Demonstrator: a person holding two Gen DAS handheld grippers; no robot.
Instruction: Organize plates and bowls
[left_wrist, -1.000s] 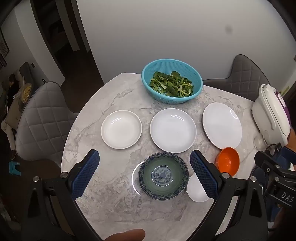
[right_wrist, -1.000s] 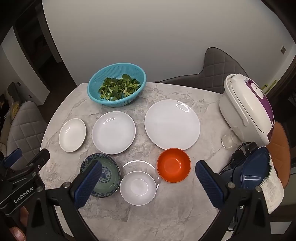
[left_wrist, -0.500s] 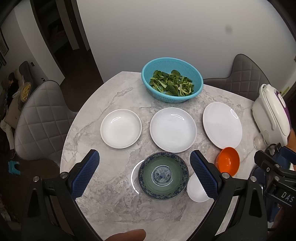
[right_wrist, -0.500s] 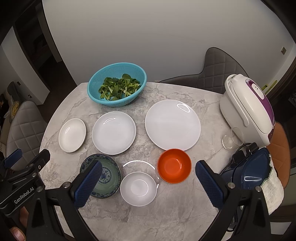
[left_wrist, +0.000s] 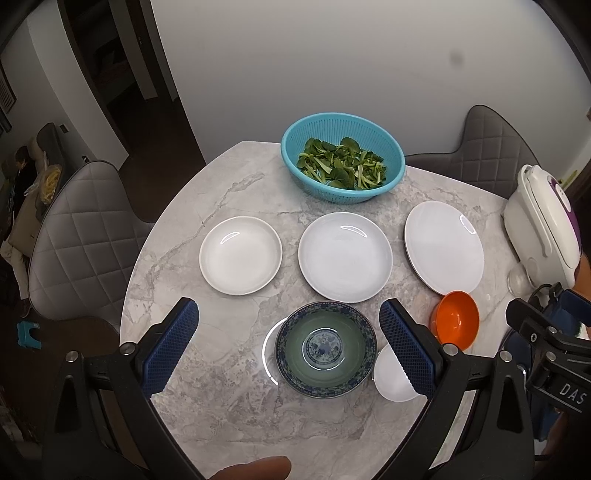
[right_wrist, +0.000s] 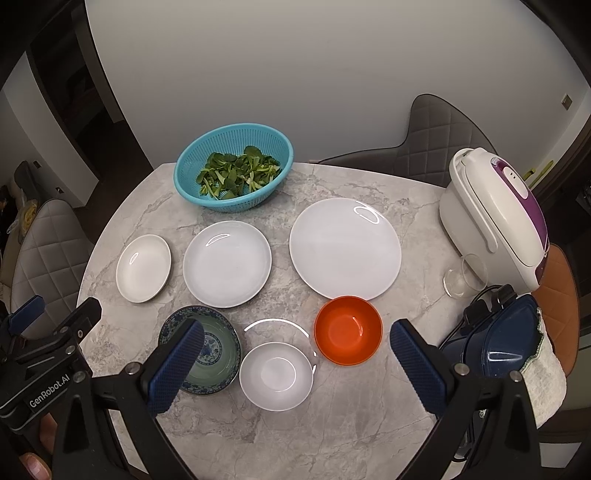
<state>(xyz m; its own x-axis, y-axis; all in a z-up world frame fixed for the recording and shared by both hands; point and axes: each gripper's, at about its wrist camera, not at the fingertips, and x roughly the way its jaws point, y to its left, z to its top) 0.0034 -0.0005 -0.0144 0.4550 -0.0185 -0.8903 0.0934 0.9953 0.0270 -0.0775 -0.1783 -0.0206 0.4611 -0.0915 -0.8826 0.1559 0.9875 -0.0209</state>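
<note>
Blue-patterned bowl (left_wrist: 326, 349) green inside, upright; white bowl (right_wrist: 276, 376) beside it

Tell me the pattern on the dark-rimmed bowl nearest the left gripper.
Blue-and-white floral rim, green inside; clearest in the left wrist view.

Three bowls (right_wrist: 275, 374) before three plates (right_wrist: 227, 264).
</note>
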